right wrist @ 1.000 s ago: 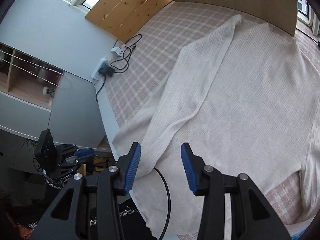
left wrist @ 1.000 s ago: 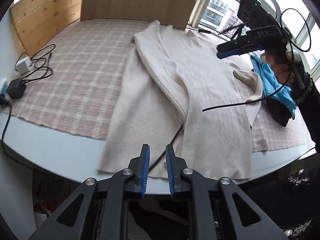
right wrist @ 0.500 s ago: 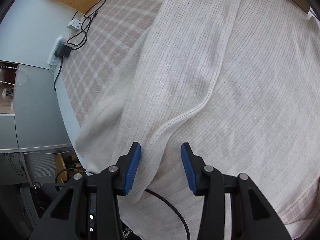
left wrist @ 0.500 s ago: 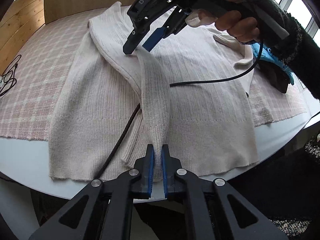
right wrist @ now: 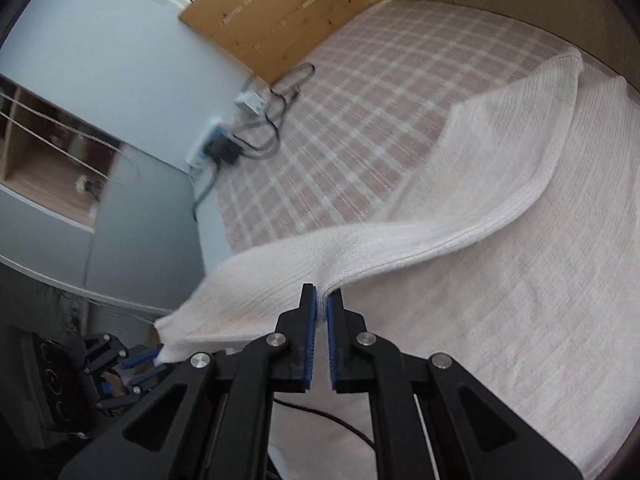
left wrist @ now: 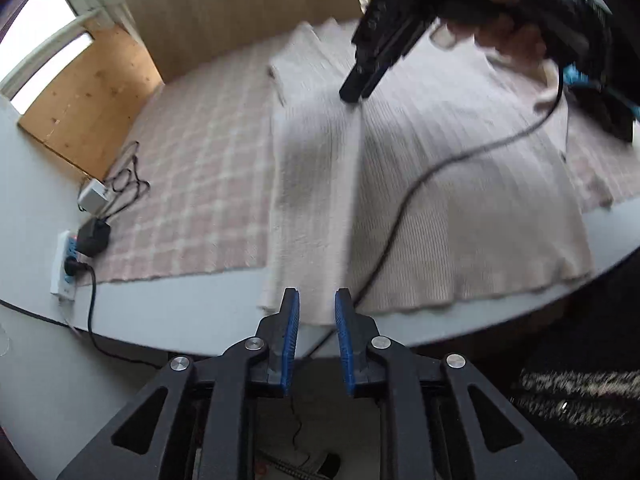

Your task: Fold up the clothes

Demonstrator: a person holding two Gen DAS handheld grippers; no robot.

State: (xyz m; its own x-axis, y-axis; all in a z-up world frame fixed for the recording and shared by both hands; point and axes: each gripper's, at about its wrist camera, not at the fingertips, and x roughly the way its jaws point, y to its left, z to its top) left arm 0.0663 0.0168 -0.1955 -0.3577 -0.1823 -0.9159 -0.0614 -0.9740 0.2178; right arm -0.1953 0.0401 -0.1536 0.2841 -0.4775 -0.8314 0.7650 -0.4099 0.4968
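A cream ribbed sweater [left wrist: 460,184] lies flat on a pink checked cloth [left wrist: 192,184], one long sleeve [left wrist: 316,184] folded over its body. My left gripper [left wrist: 316,316] sits at the sleeve's cuff by the table's near edge. Its jaws are opening, and the cuff's end lies between the tips without being pressed. My right gripper [right wrist: 322,308] is closing and pinches a raised fold of the sleeve [right wrist: 400,248] partway along it. In the left wrist view the right gripper [left wrist: 358,88] points down onto the sleeve, held by a person's hand [left wrist: 504,28].
A black cable [left wrist: 400,216] trails across the sweater. A power strip [left wrist: 64,260], a white adapter [left wrist: 94,198] and coiled wires lie at the cloth's left edge. Wooden boards [left wrist: 92,108] stand behind. Something blue [left wrist: 576,76] lies at the far right. The grey table edge [left wrist: 180,300] is close.
My left gripper was shut on the sleeve's cuff and its pads have now parted. My right gripper came down onto the sleeve, closed on a fold and raised it.
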